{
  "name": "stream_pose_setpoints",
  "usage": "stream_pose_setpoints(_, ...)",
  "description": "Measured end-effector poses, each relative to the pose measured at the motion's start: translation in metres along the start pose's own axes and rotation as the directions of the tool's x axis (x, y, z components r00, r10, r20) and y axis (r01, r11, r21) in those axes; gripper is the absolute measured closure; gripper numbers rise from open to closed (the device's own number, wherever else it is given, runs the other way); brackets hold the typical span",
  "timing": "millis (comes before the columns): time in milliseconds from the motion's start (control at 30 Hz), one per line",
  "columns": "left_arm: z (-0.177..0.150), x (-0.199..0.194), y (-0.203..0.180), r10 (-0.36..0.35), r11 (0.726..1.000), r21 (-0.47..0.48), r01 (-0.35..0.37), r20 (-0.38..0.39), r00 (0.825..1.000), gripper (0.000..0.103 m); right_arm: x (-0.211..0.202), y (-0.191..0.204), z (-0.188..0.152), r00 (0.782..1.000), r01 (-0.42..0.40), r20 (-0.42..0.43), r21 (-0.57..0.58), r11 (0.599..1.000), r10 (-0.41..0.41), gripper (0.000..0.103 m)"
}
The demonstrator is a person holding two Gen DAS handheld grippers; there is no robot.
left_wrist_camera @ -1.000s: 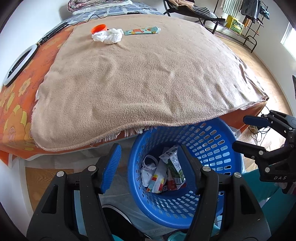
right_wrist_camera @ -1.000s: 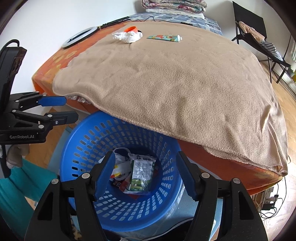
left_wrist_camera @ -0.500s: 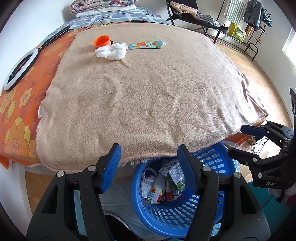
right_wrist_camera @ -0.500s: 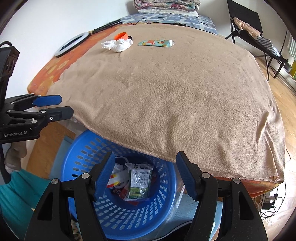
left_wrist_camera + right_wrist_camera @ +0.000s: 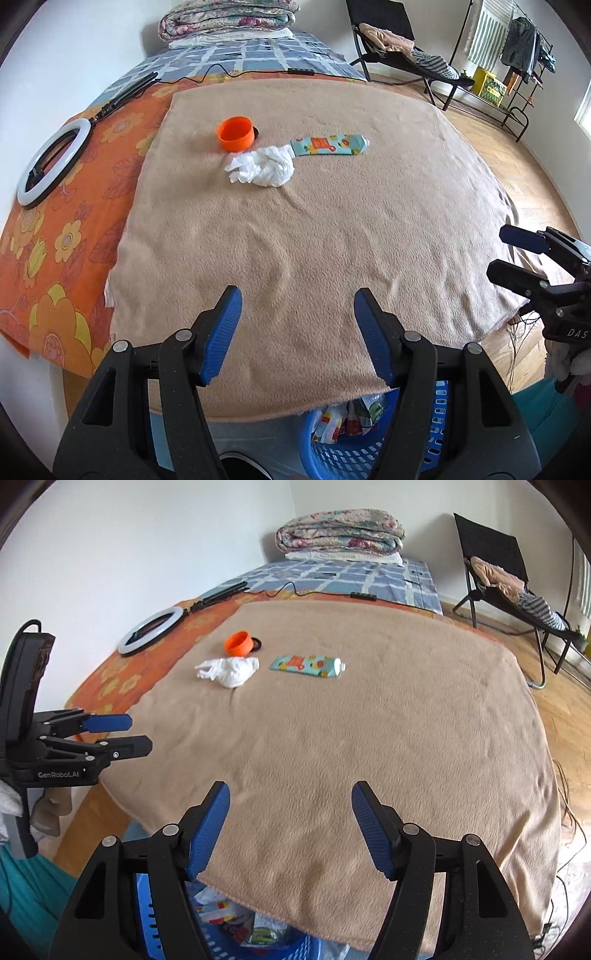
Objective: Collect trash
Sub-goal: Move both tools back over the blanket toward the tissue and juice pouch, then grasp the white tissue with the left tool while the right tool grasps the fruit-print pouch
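Basket (image 5: 373, 448): the blue slotted basket stood on the floor against the near edge of the bed, partly tucked under the blanket's overhang, likely so trash could be dropped straight down from the mattress edge. Wrappers (image 5: 258, 928) already lay inside it.

Left gripper (image 5: 297, 332): its jaws were spread wide with nothing between them, hanging over the near part of the blanket, touching neither fabric nor trash. It pointed up the bed toward the remaining items.

Right gripper (image 5: 290, 821): likewise gaped wide and empty, held above the near blanket and just to the right of the left one. Both seemed posed for a reach, not a carry.

Blanket (image 5: 332, 229): the tan fleece covered most of the mattress, bare across its near and middle stretch.

Tissue (image 5: 262, 168): the crumpled white wad lay on the far part of the blanket, well apart from both grippers, the closest piece of trash to them.

Tube (image 5: 328, 144): the flat printed tube lay just beyond and to the right of the tissue, its flat end near or touching the wad.

Cap (image 5: 236, 133): the orange cup-like lid lay tipped just behind the tissue.

Next step, by my reading: a long forward reach, probably for the tissue first; soft and light, it should pinch easily.
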State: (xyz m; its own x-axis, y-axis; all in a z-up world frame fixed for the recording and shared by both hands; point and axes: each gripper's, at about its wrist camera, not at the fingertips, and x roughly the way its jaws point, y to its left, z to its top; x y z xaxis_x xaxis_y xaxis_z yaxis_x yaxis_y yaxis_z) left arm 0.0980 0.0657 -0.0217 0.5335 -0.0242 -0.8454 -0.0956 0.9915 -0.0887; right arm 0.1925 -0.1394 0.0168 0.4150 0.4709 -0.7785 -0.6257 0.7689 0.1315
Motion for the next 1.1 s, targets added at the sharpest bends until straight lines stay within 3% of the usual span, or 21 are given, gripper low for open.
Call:
stream_pose_setpoints(367,0.041,0.025,0.024,0.014,0.996,-0.085,-0.013,0.018,1.000,0.038,0.047,-0.038,0.053,1.000,0.025,-0.005,0.114,0.993,-0.024,0.035)
stream_pose_setpoints(867,0.089,0.063,0.042,-0.011,0.984,-0.177,0.014,0.019,1.000,0.038,0.111,-0.057,0.097,0.999,-0.031,0.002,0.276,0.961,0.032,0.036)
stream_pose_setpoints(933,0.093,0.070,0.039,-0.010,0.986,-0.168,0.011,0.009,1.000,0.038,0.120,-0.061,0.100,1.000,-0.025,-0.005,0.287,0.958,0.027,0.043)
stream_pose_setpoints(1100,0.098,0.088,0.036,0.016,0.989,-0.146,-0.017,-0.013,1.000,0.038,0.142,-0.070,0.101,0.999,-0.013,-0.028,0.311,0.950,0.023,0.048)
